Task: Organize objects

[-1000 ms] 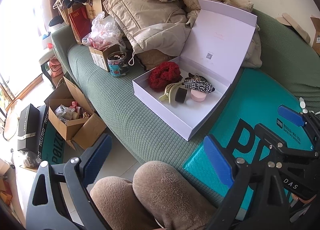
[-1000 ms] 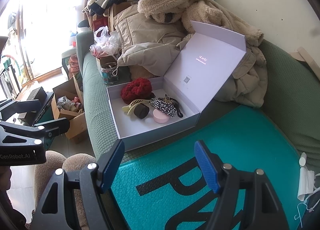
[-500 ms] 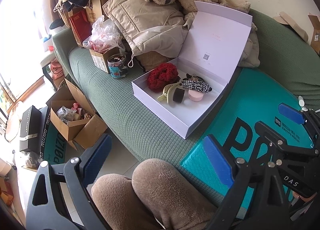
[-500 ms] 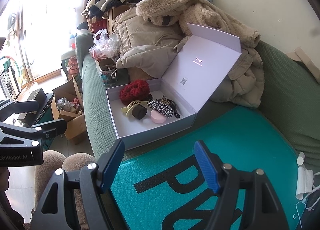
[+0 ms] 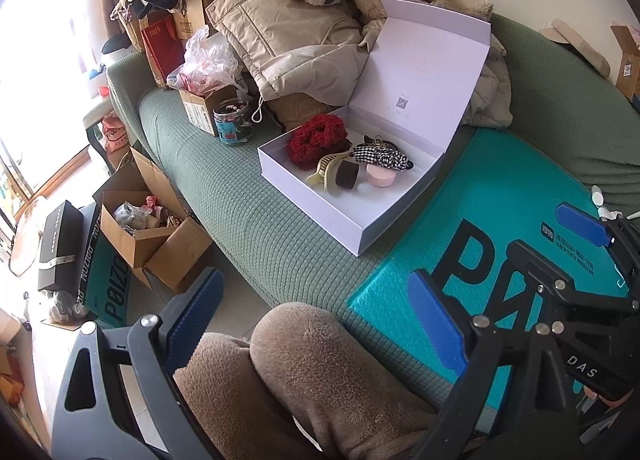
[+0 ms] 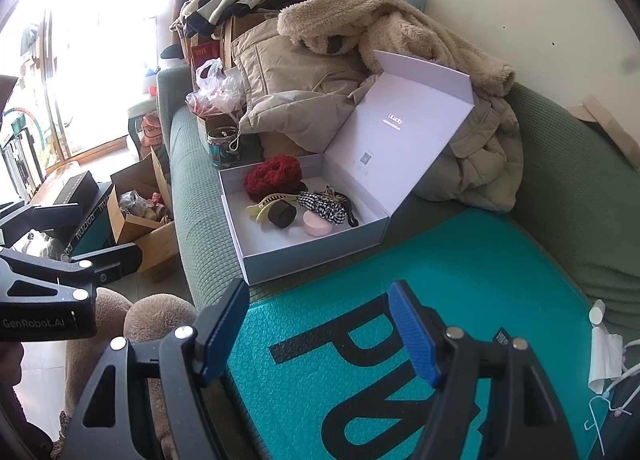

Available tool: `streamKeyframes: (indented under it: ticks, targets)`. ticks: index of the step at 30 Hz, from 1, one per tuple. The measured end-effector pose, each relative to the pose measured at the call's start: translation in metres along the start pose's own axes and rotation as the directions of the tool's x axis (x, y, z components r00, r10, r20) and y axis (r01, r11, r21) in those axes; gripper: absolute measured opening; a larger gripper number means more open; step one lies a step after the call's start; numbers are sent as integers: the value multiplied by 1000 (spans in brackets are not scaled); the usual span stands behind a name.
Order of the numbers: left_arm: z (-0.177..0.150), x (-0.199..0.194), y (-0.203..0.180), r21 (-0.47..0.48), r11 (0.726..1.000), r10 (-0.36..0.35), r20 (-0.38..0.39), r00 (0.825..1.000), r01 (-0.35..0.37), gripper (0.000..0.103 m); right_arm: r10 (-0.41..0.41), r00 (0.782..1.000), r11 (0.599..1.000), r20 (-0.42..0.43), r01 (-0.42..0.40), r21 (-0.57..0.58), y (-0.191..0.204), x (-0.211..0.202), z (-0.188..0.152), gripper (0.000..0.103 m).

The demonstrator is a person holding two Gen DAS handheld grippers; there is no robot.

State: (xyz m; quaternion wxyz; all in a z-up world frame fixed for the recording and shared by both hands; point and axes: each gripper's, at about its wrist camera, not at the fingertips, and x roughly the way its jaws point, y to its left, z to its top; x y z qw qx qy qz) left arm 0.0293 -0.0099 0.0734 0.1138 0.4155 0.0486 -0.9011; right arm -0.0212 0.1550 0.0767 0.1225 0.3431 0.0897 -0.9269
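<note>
The white box sits open on the green sofa, lid tilted back, at about twelve o'clock from the right gripper and well apart from it. That gripper's jaws are spread with nothing between them, over a teal mailer bag. Inside the box lie a red scrunchie, a checked scrunchie, a pale claw clip, a dark roll and a pink disc — bunched together. The left gripper is likewise released and empty, the box at one o'clock from it, above the person's knees.

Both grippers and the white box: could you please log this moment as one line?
left gripper: open, empty | right gripper: open, empty | white box: lid up, hair accessories inside | sofa: box on seat
</note>
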Motion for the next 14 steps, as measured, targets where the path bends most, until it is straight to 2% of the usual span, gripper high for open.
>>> streamKeyframes:
  ticks: [8,14]
  targets:
    - [-6,3,-9,-6,1000,-2,3,1000,2,93,16,1000,1000,-1,-16,1,-4,-1,-10,73]
    - [-2,25,-33,48,998,-38,-11,999,39,93,7,1000,1000,-5,-7,25,-22,9,-18,73]
